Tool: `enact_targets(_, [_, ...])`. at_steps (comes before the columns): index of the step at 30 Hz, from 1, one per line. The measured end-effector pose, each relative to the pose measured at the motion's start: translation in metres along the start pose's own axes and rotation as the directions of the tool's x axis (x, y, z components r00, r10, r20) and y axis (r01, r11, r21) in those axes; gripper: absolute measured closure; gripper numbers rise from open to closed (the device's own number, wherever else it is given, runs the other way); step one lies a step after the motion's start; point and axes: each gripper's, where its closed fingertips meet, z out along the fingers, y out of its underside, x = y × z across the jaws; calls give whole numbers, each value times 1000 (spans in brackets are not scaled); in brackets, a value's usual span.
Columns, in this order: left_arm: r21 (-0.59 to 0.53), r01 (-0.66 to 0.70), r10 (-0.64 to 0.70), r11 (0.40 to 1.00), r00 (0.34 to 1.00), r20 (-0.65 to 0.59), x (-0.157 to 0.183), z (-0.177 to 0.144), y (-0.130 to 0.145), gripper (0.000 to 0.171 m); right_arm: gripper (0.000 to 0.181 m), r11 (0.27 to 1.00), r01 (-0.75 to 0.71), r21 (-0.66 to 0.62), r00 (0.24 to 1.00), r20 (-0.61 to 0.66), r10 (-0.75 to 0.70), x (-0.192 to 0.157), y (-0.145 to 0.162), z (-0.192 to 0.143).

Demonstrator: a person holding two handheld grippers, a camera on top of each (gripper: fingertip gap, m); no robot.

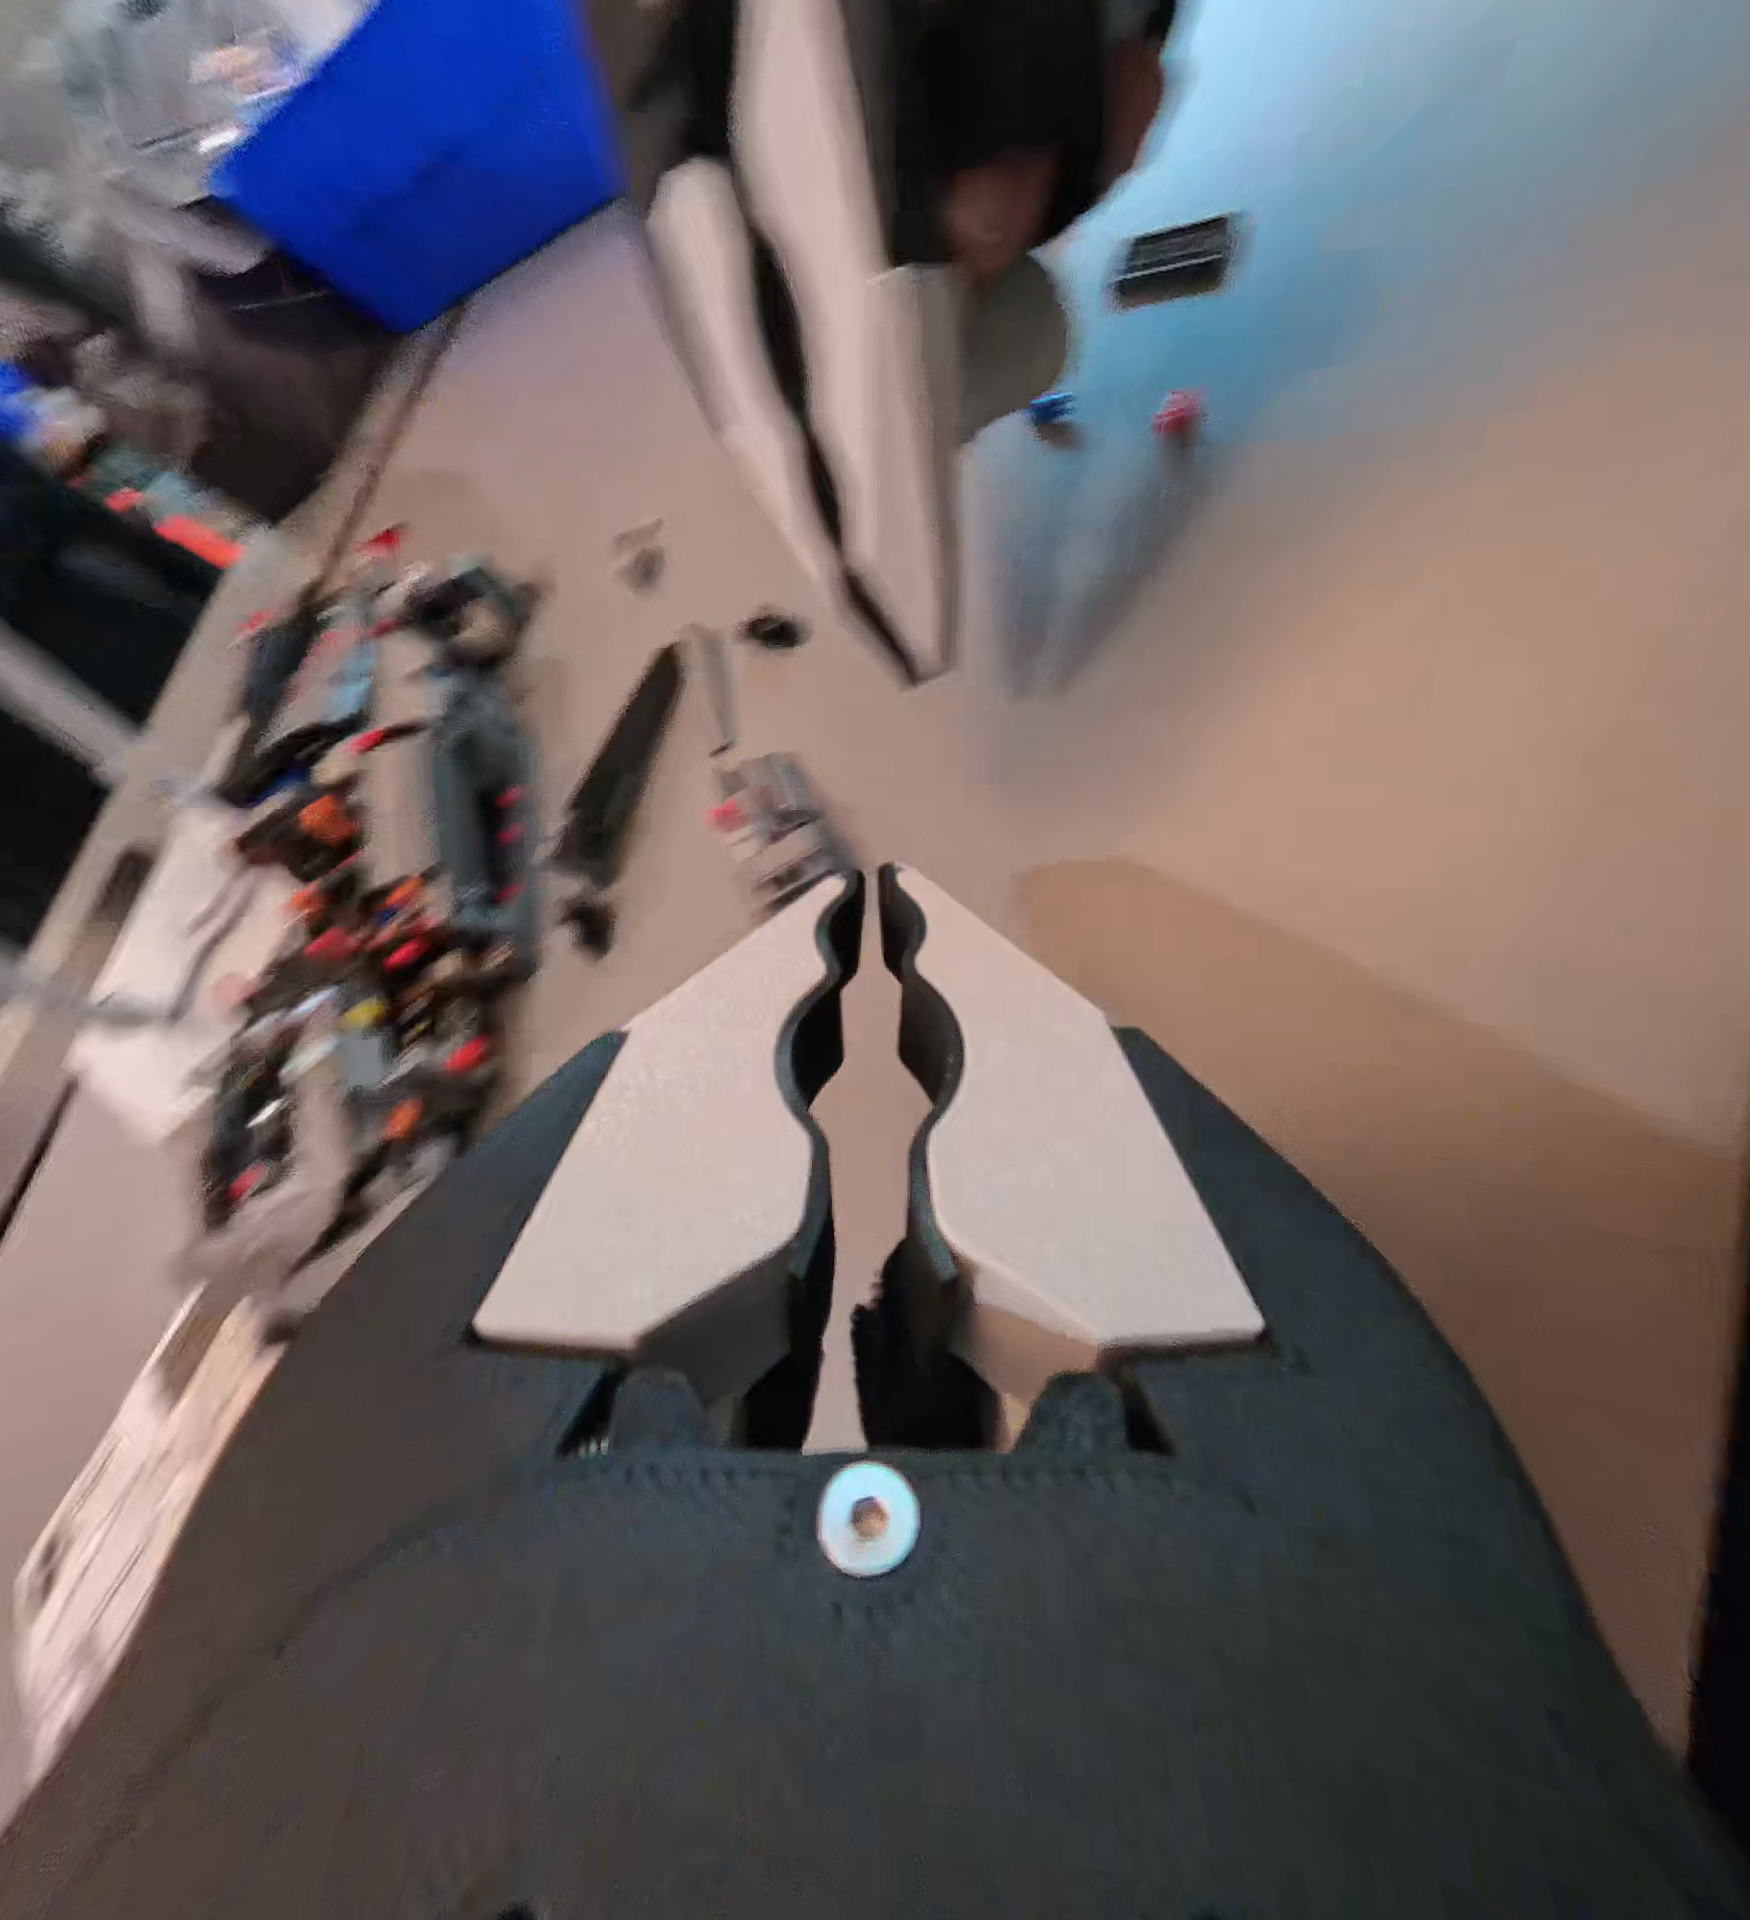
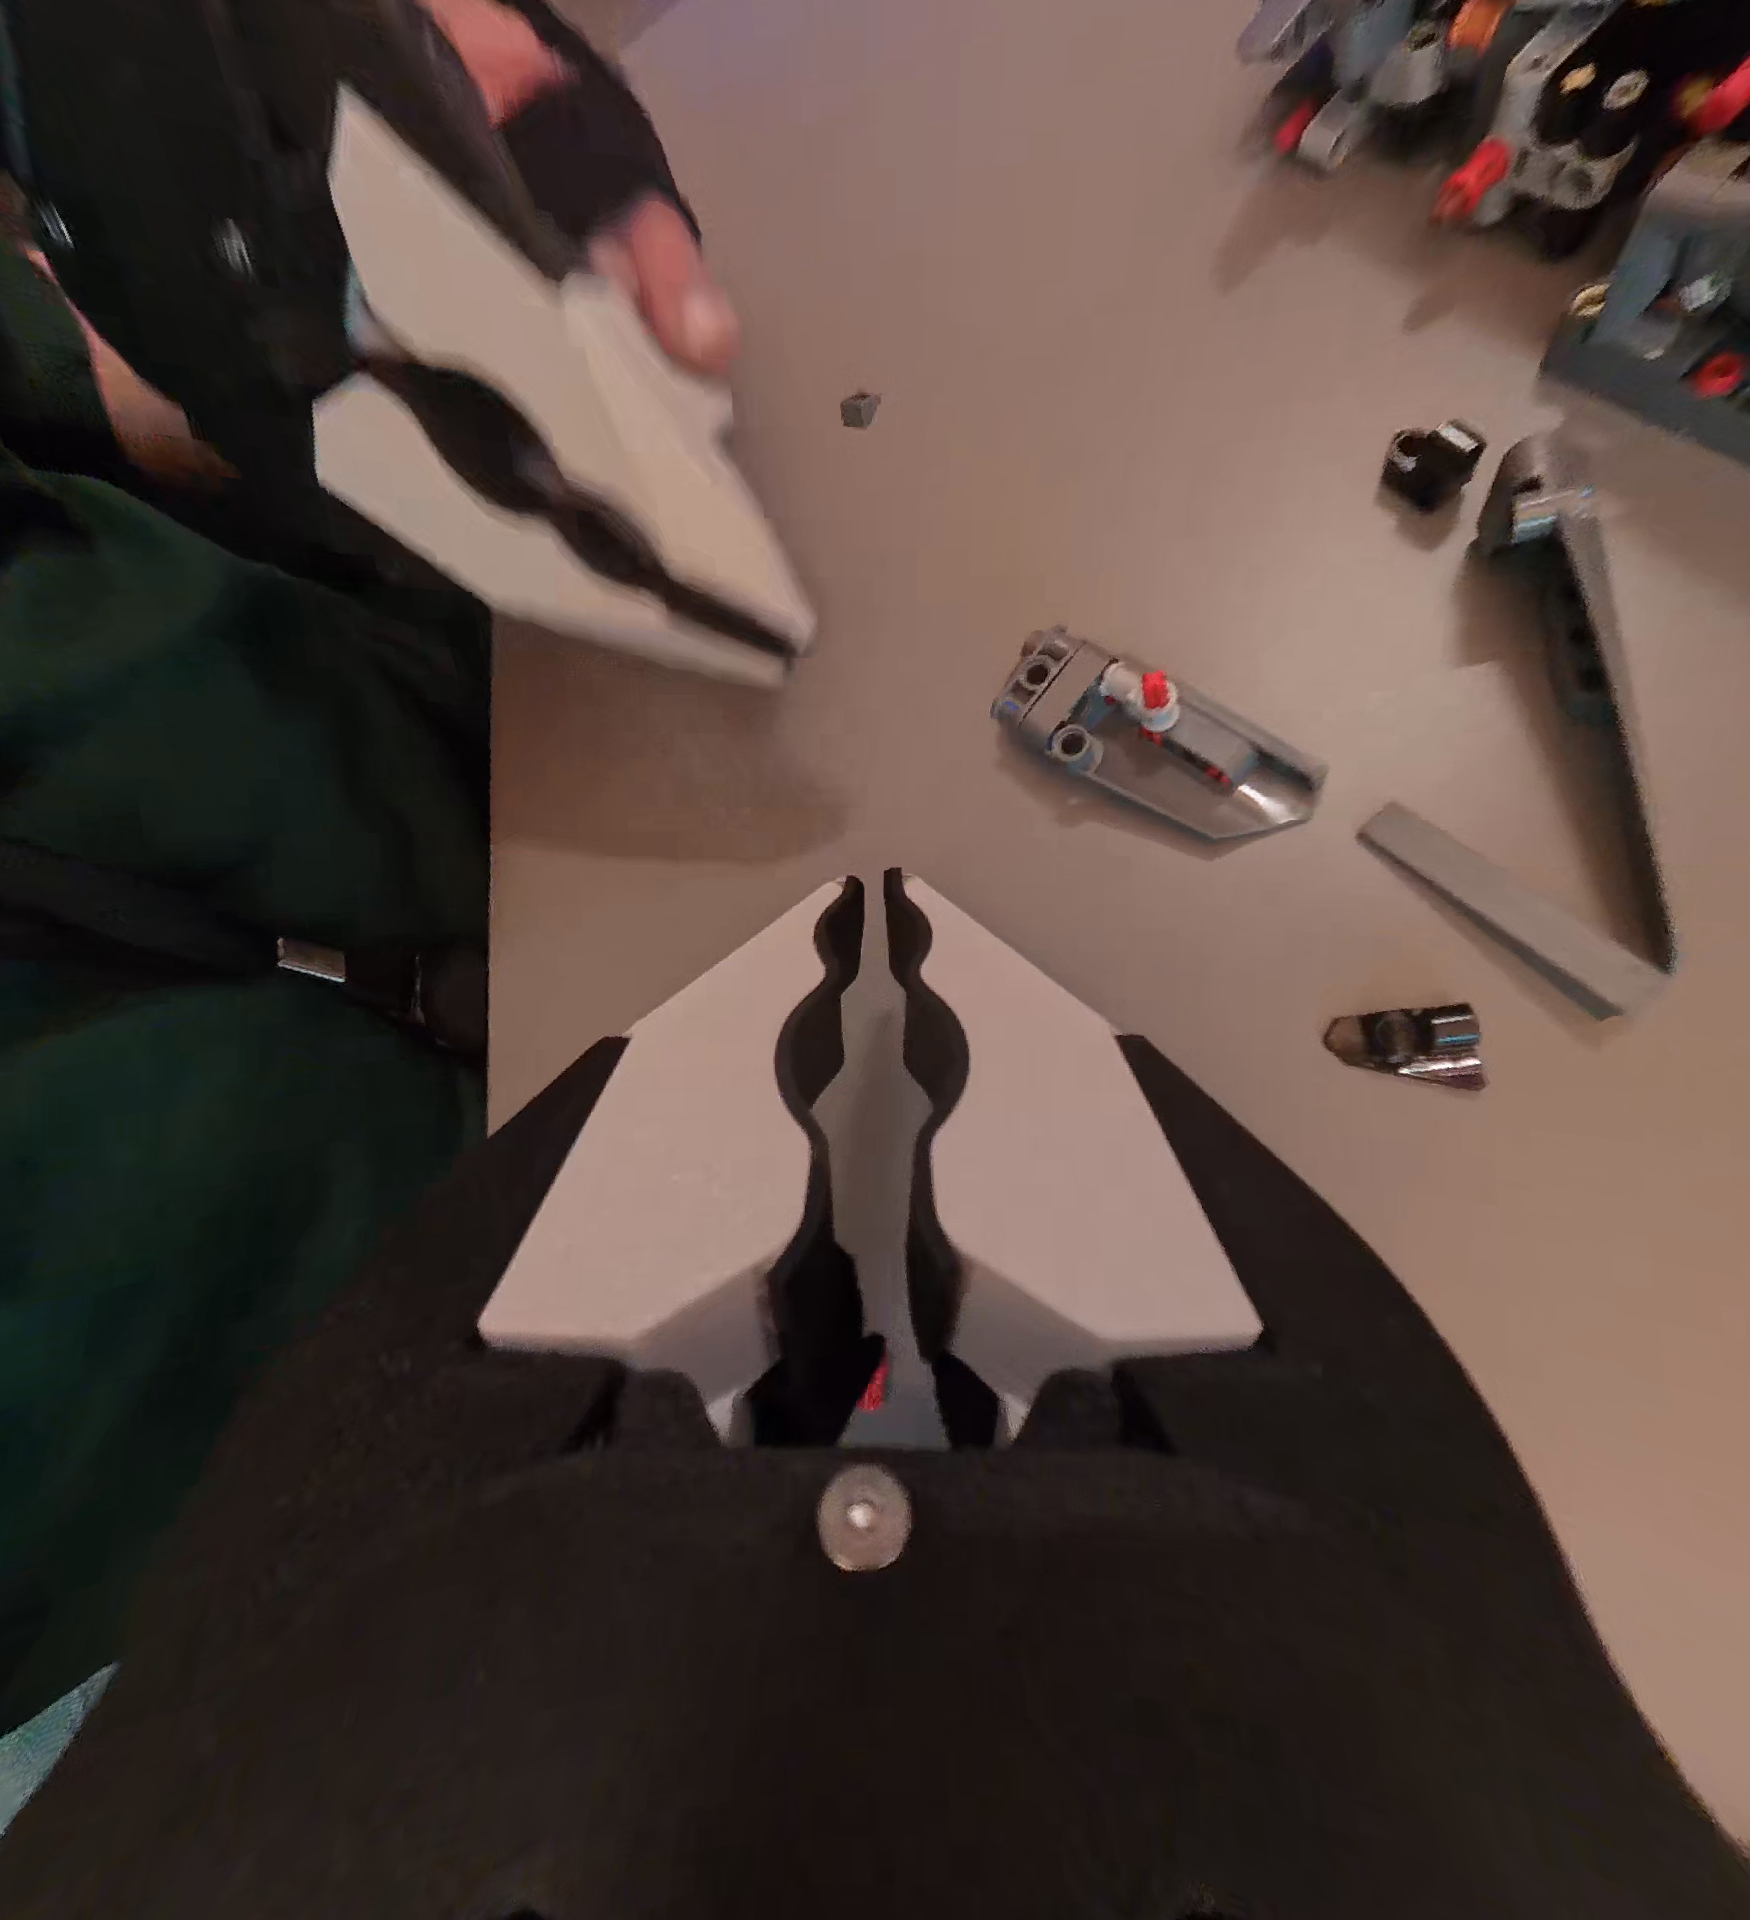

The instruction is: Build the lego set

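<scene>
Grippers first: two, one per hand. Right gripper [image 2: 873, 883] has its white fingers [image 2: 705, 1143] drawn nearly together, only a sliver of gap at the tips, nothing between them, hovering over the tan table [image 2: 1110, 312] and touching no piece. Left gripper [image 1: 871, 881] likewise pinched almost closed and empty in its own view (heavy motion blur there); in the right wrist view it sits at upper left [image 2: 793, 644], held by a hand [image 2: 663, 281] in a dark fingerless glove, tips just above the table.

Loose lego near the right gripper, counted in the right wrist view: one grey wedge sub-assembly [image 2: 1151, 743] with a red pin on top, lying just ahead and to the right; one long flat grey plate [image 2: 1505, 909]; one long dark tapered panel [image 2: 1588, 665] beside it; one small shiny dark wedge [image 2: 1411, 1044]; one small black connector [image 2: 1432, 462]; one tiny grey stud [image 2: 858, 408]. All lie apart from each other.

Farther out: one large mixed parts pile [image 2: 1536, 114] at top right; in the left wrist view, one blue bin [image 1: 424, 156] past the table's far edge.
</scene>
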Motion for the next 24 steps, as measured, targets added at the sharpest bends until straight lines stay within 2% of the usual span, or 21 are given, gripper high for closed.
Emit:
enact_targets(2, [-40,77,-71,996,987,146,-43,-18,18,166,178,1000,17,26,1000,-6,-17,-3,-7,-3])
enact_targets(4, [-133,176,-129,975,945,301,-91,-38,55,154,176,998,33,56,999,2,-34,-7,-15,-4])
enact_targets(7, [-337,241,-62,910,884,463,-150,-66,119,143,177,995,59,80,998,12,-60,-10,-20,1])
enact_targets(10, [-500,286,13,817,859,512,-188,-81,167,143,177,993,61,98,998,21,-64,-10,-19,7])
enact_targets(13, [-620,310,67,721,860,507,-207,-84,201,145,177,990,67,120,997,33,-72,-14,-18,9])
enact_targets(15, [-664,279,98,694,877,470,-212,-78,214,152,177,988,71,134,996,37,-76,-15,-18,7])
enact_targets(17, [-715,283,114,639,885,452,-213,-75,229,150,177,986,77,149,996,39,-84,-15,-17,5])
enact_targets(21, [-752,234,177,616,889,422,-222,-69,240,150,179,977,95,189,993,44,-105,-16,-19,-4])
enact_targets(24, [-788,213,227,578,886,405,-225,-69,250,164,181,969,111,221,991,43,-123,-15,-20,-9])
